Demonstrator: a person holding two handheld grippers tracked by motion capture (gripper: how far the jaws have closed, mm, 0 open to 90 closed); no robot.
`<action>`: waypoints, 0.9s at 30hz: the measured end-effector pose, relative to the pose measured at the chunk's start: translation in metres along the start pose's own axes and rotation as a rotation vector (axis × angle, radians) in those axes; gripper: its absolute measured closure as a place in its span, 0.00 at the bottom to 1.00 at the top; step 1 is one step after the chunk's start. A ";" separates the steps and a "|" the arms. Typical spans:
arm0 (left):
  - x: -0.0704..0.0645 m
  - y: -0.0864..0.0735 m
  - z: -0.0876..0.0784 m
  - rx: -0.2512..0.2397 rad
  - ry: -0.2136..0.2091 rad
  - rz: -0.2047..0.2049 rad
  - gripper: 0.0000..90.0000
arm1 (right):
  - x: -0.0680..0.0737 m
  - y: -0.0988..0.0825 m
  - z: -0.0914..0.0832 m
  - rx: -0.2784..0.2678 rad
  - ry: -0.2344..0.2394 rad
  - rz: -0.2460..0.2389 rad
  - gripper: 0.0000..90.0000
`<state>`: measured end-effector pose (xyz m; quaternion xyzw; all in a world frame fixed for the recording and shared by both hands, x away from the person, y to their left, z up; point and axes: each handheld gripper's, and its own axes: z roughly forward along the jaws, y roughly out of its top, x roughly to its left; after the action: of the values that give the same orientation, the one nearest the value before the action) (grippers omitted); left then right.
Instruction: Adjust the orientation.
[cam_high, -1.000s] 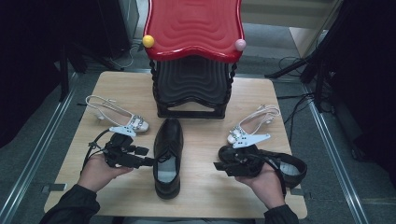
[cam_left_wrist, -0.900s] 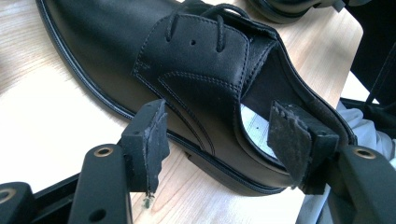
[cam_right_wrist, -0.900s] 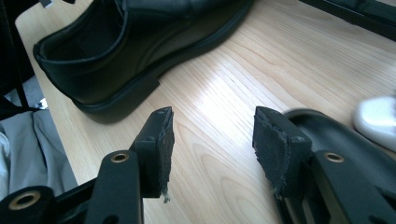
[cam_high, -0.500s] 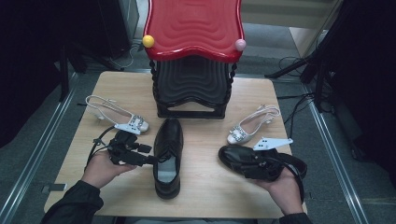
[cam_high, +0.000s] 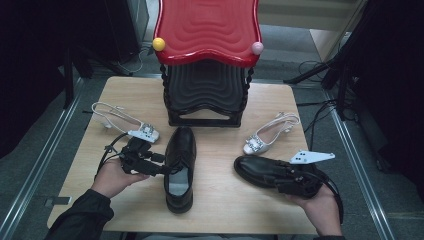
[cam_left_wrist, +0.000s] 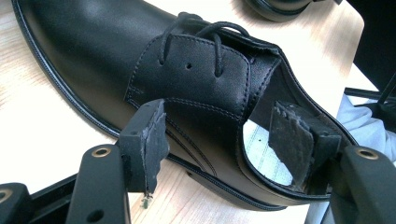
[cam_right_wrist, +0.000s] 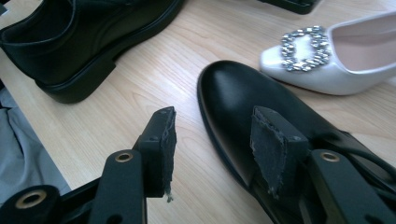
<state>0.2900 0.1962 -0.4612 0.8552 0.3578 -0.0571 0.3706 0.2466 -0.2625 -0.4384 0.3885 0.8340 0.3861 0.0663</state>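
- We see two black leather shoes on the wooden table, each with a hand-held gripper at it.
- The left gripper sits at the side of the laced black shoe, which lies in the middle of the table with its heel toward the near edge and its toe toward the stand.
- In the left gripper view its jaws straddle the shoe's side wall: one pad is inside the opening, the other outside against the leather flank. We cannot tell whether the pads press on the wall.
- The right gripper lies over the second black shoe, near the right part of the near edge, toe pointing toward the table's middle.
- In the right gripper view its jaws stand apart, having just been closing a little: one pad rests on top of the toe leather, the other hangs over bare wood beside the sole, so nothing is pinched.
- A white buckled slingback lies just beyond that shoe, toward the right edge.
- Another white slingback lies near the left edge, just beyond the left gripper.
- A black stand with a red wavy top occupies the far edge's middle.
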 end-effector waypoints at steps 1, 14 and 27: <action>0.000 0.000 0.000 0.000 0.000 0.000 0.41 | -0.002 -0.001 -0.003 -0.004 -0.010 0.007 0.57; 0.000 0.000 0.001 0.001 0.000 -0.003 0.41 | -0.030 -0.025 -0.033 -0.024 -0.094 0.065 0.61; 0.001 0.000 0.001 0.002 0.001 -0.005 0.41 | -0.046 -0.045 -0.045 -0.002 -0.126 0.115 0.62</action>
<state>0.2906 0.1962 -0.4624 0.8548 0.3600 -0.0581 0.3694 0.2331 -0.3390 -0.4475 0.4590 0.8041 0.3651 0.0968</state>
